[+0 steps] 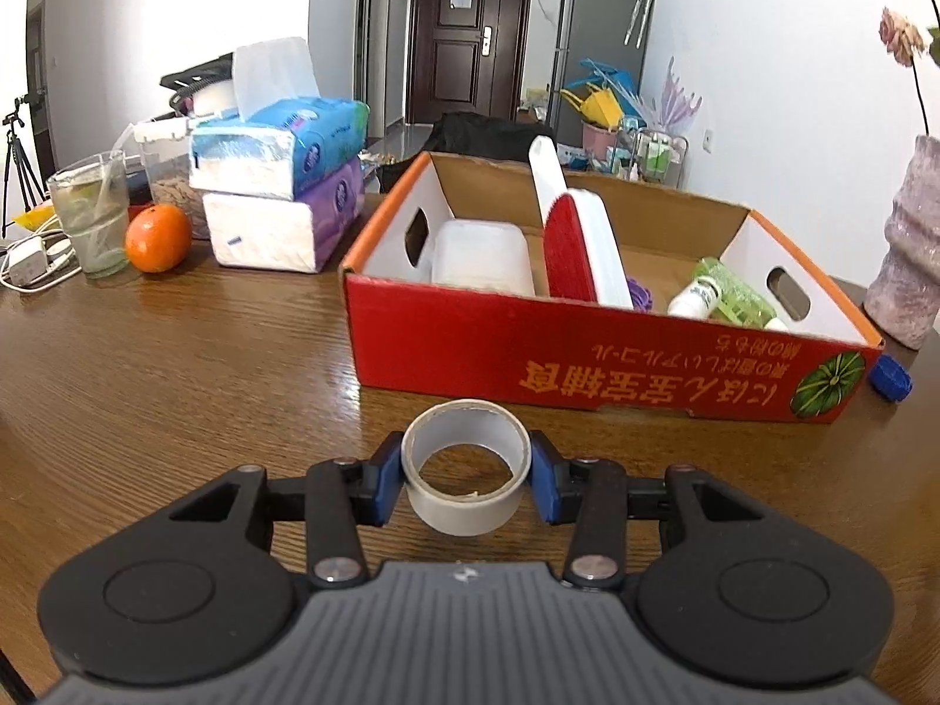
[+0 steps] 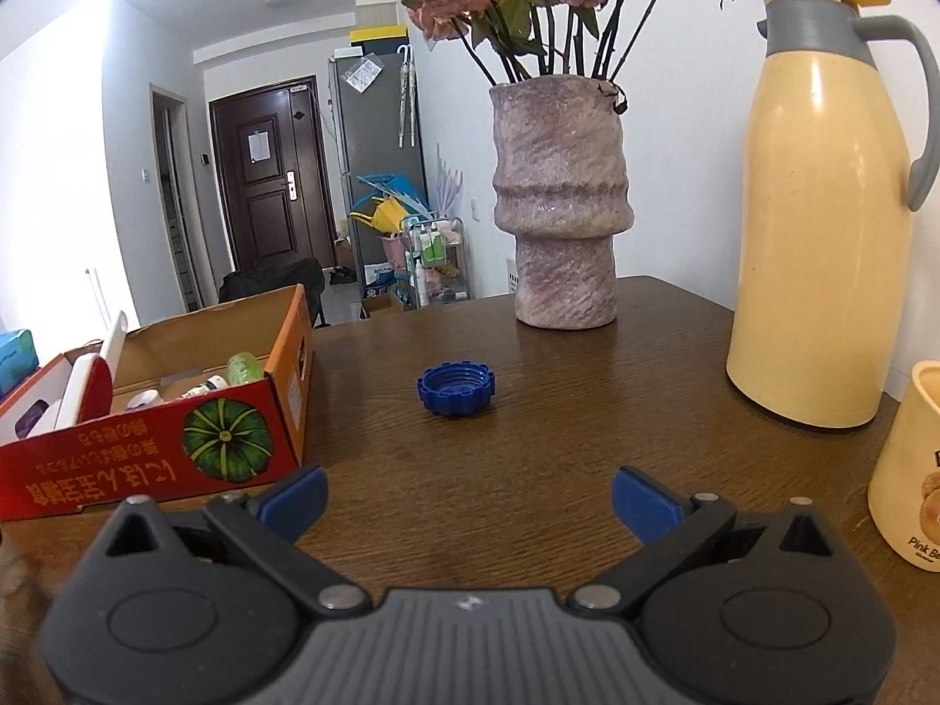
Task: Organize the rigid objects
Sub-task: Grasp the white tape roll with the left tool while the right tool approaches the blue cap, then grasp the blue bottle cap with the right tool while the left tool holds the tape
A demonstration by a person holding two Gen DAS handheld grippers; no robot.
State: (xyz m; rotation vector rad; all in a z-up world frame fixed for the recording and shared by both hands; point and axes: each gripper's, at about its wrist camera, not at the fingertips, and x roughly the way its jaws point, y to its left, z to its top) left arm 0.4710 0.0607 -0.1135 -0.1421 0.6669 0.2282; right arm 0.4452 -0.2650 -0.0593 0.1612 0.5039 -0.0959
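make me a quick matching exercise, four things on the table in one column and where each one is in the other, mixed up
Things:
1. tape roll
2. blue cap
3. brush
4. orange

Places:
A. beside the drinking glass
B. standing inside the red box
C. between the pads of the left tool
D. on bare table ahead of the open right tool

Pairs: 1-C, 2-D, 3-B, 4-A

Wooden table (image 1: 176, 364) under red box (image 1: 587, 358), blue cap (image 2: 456, 389).
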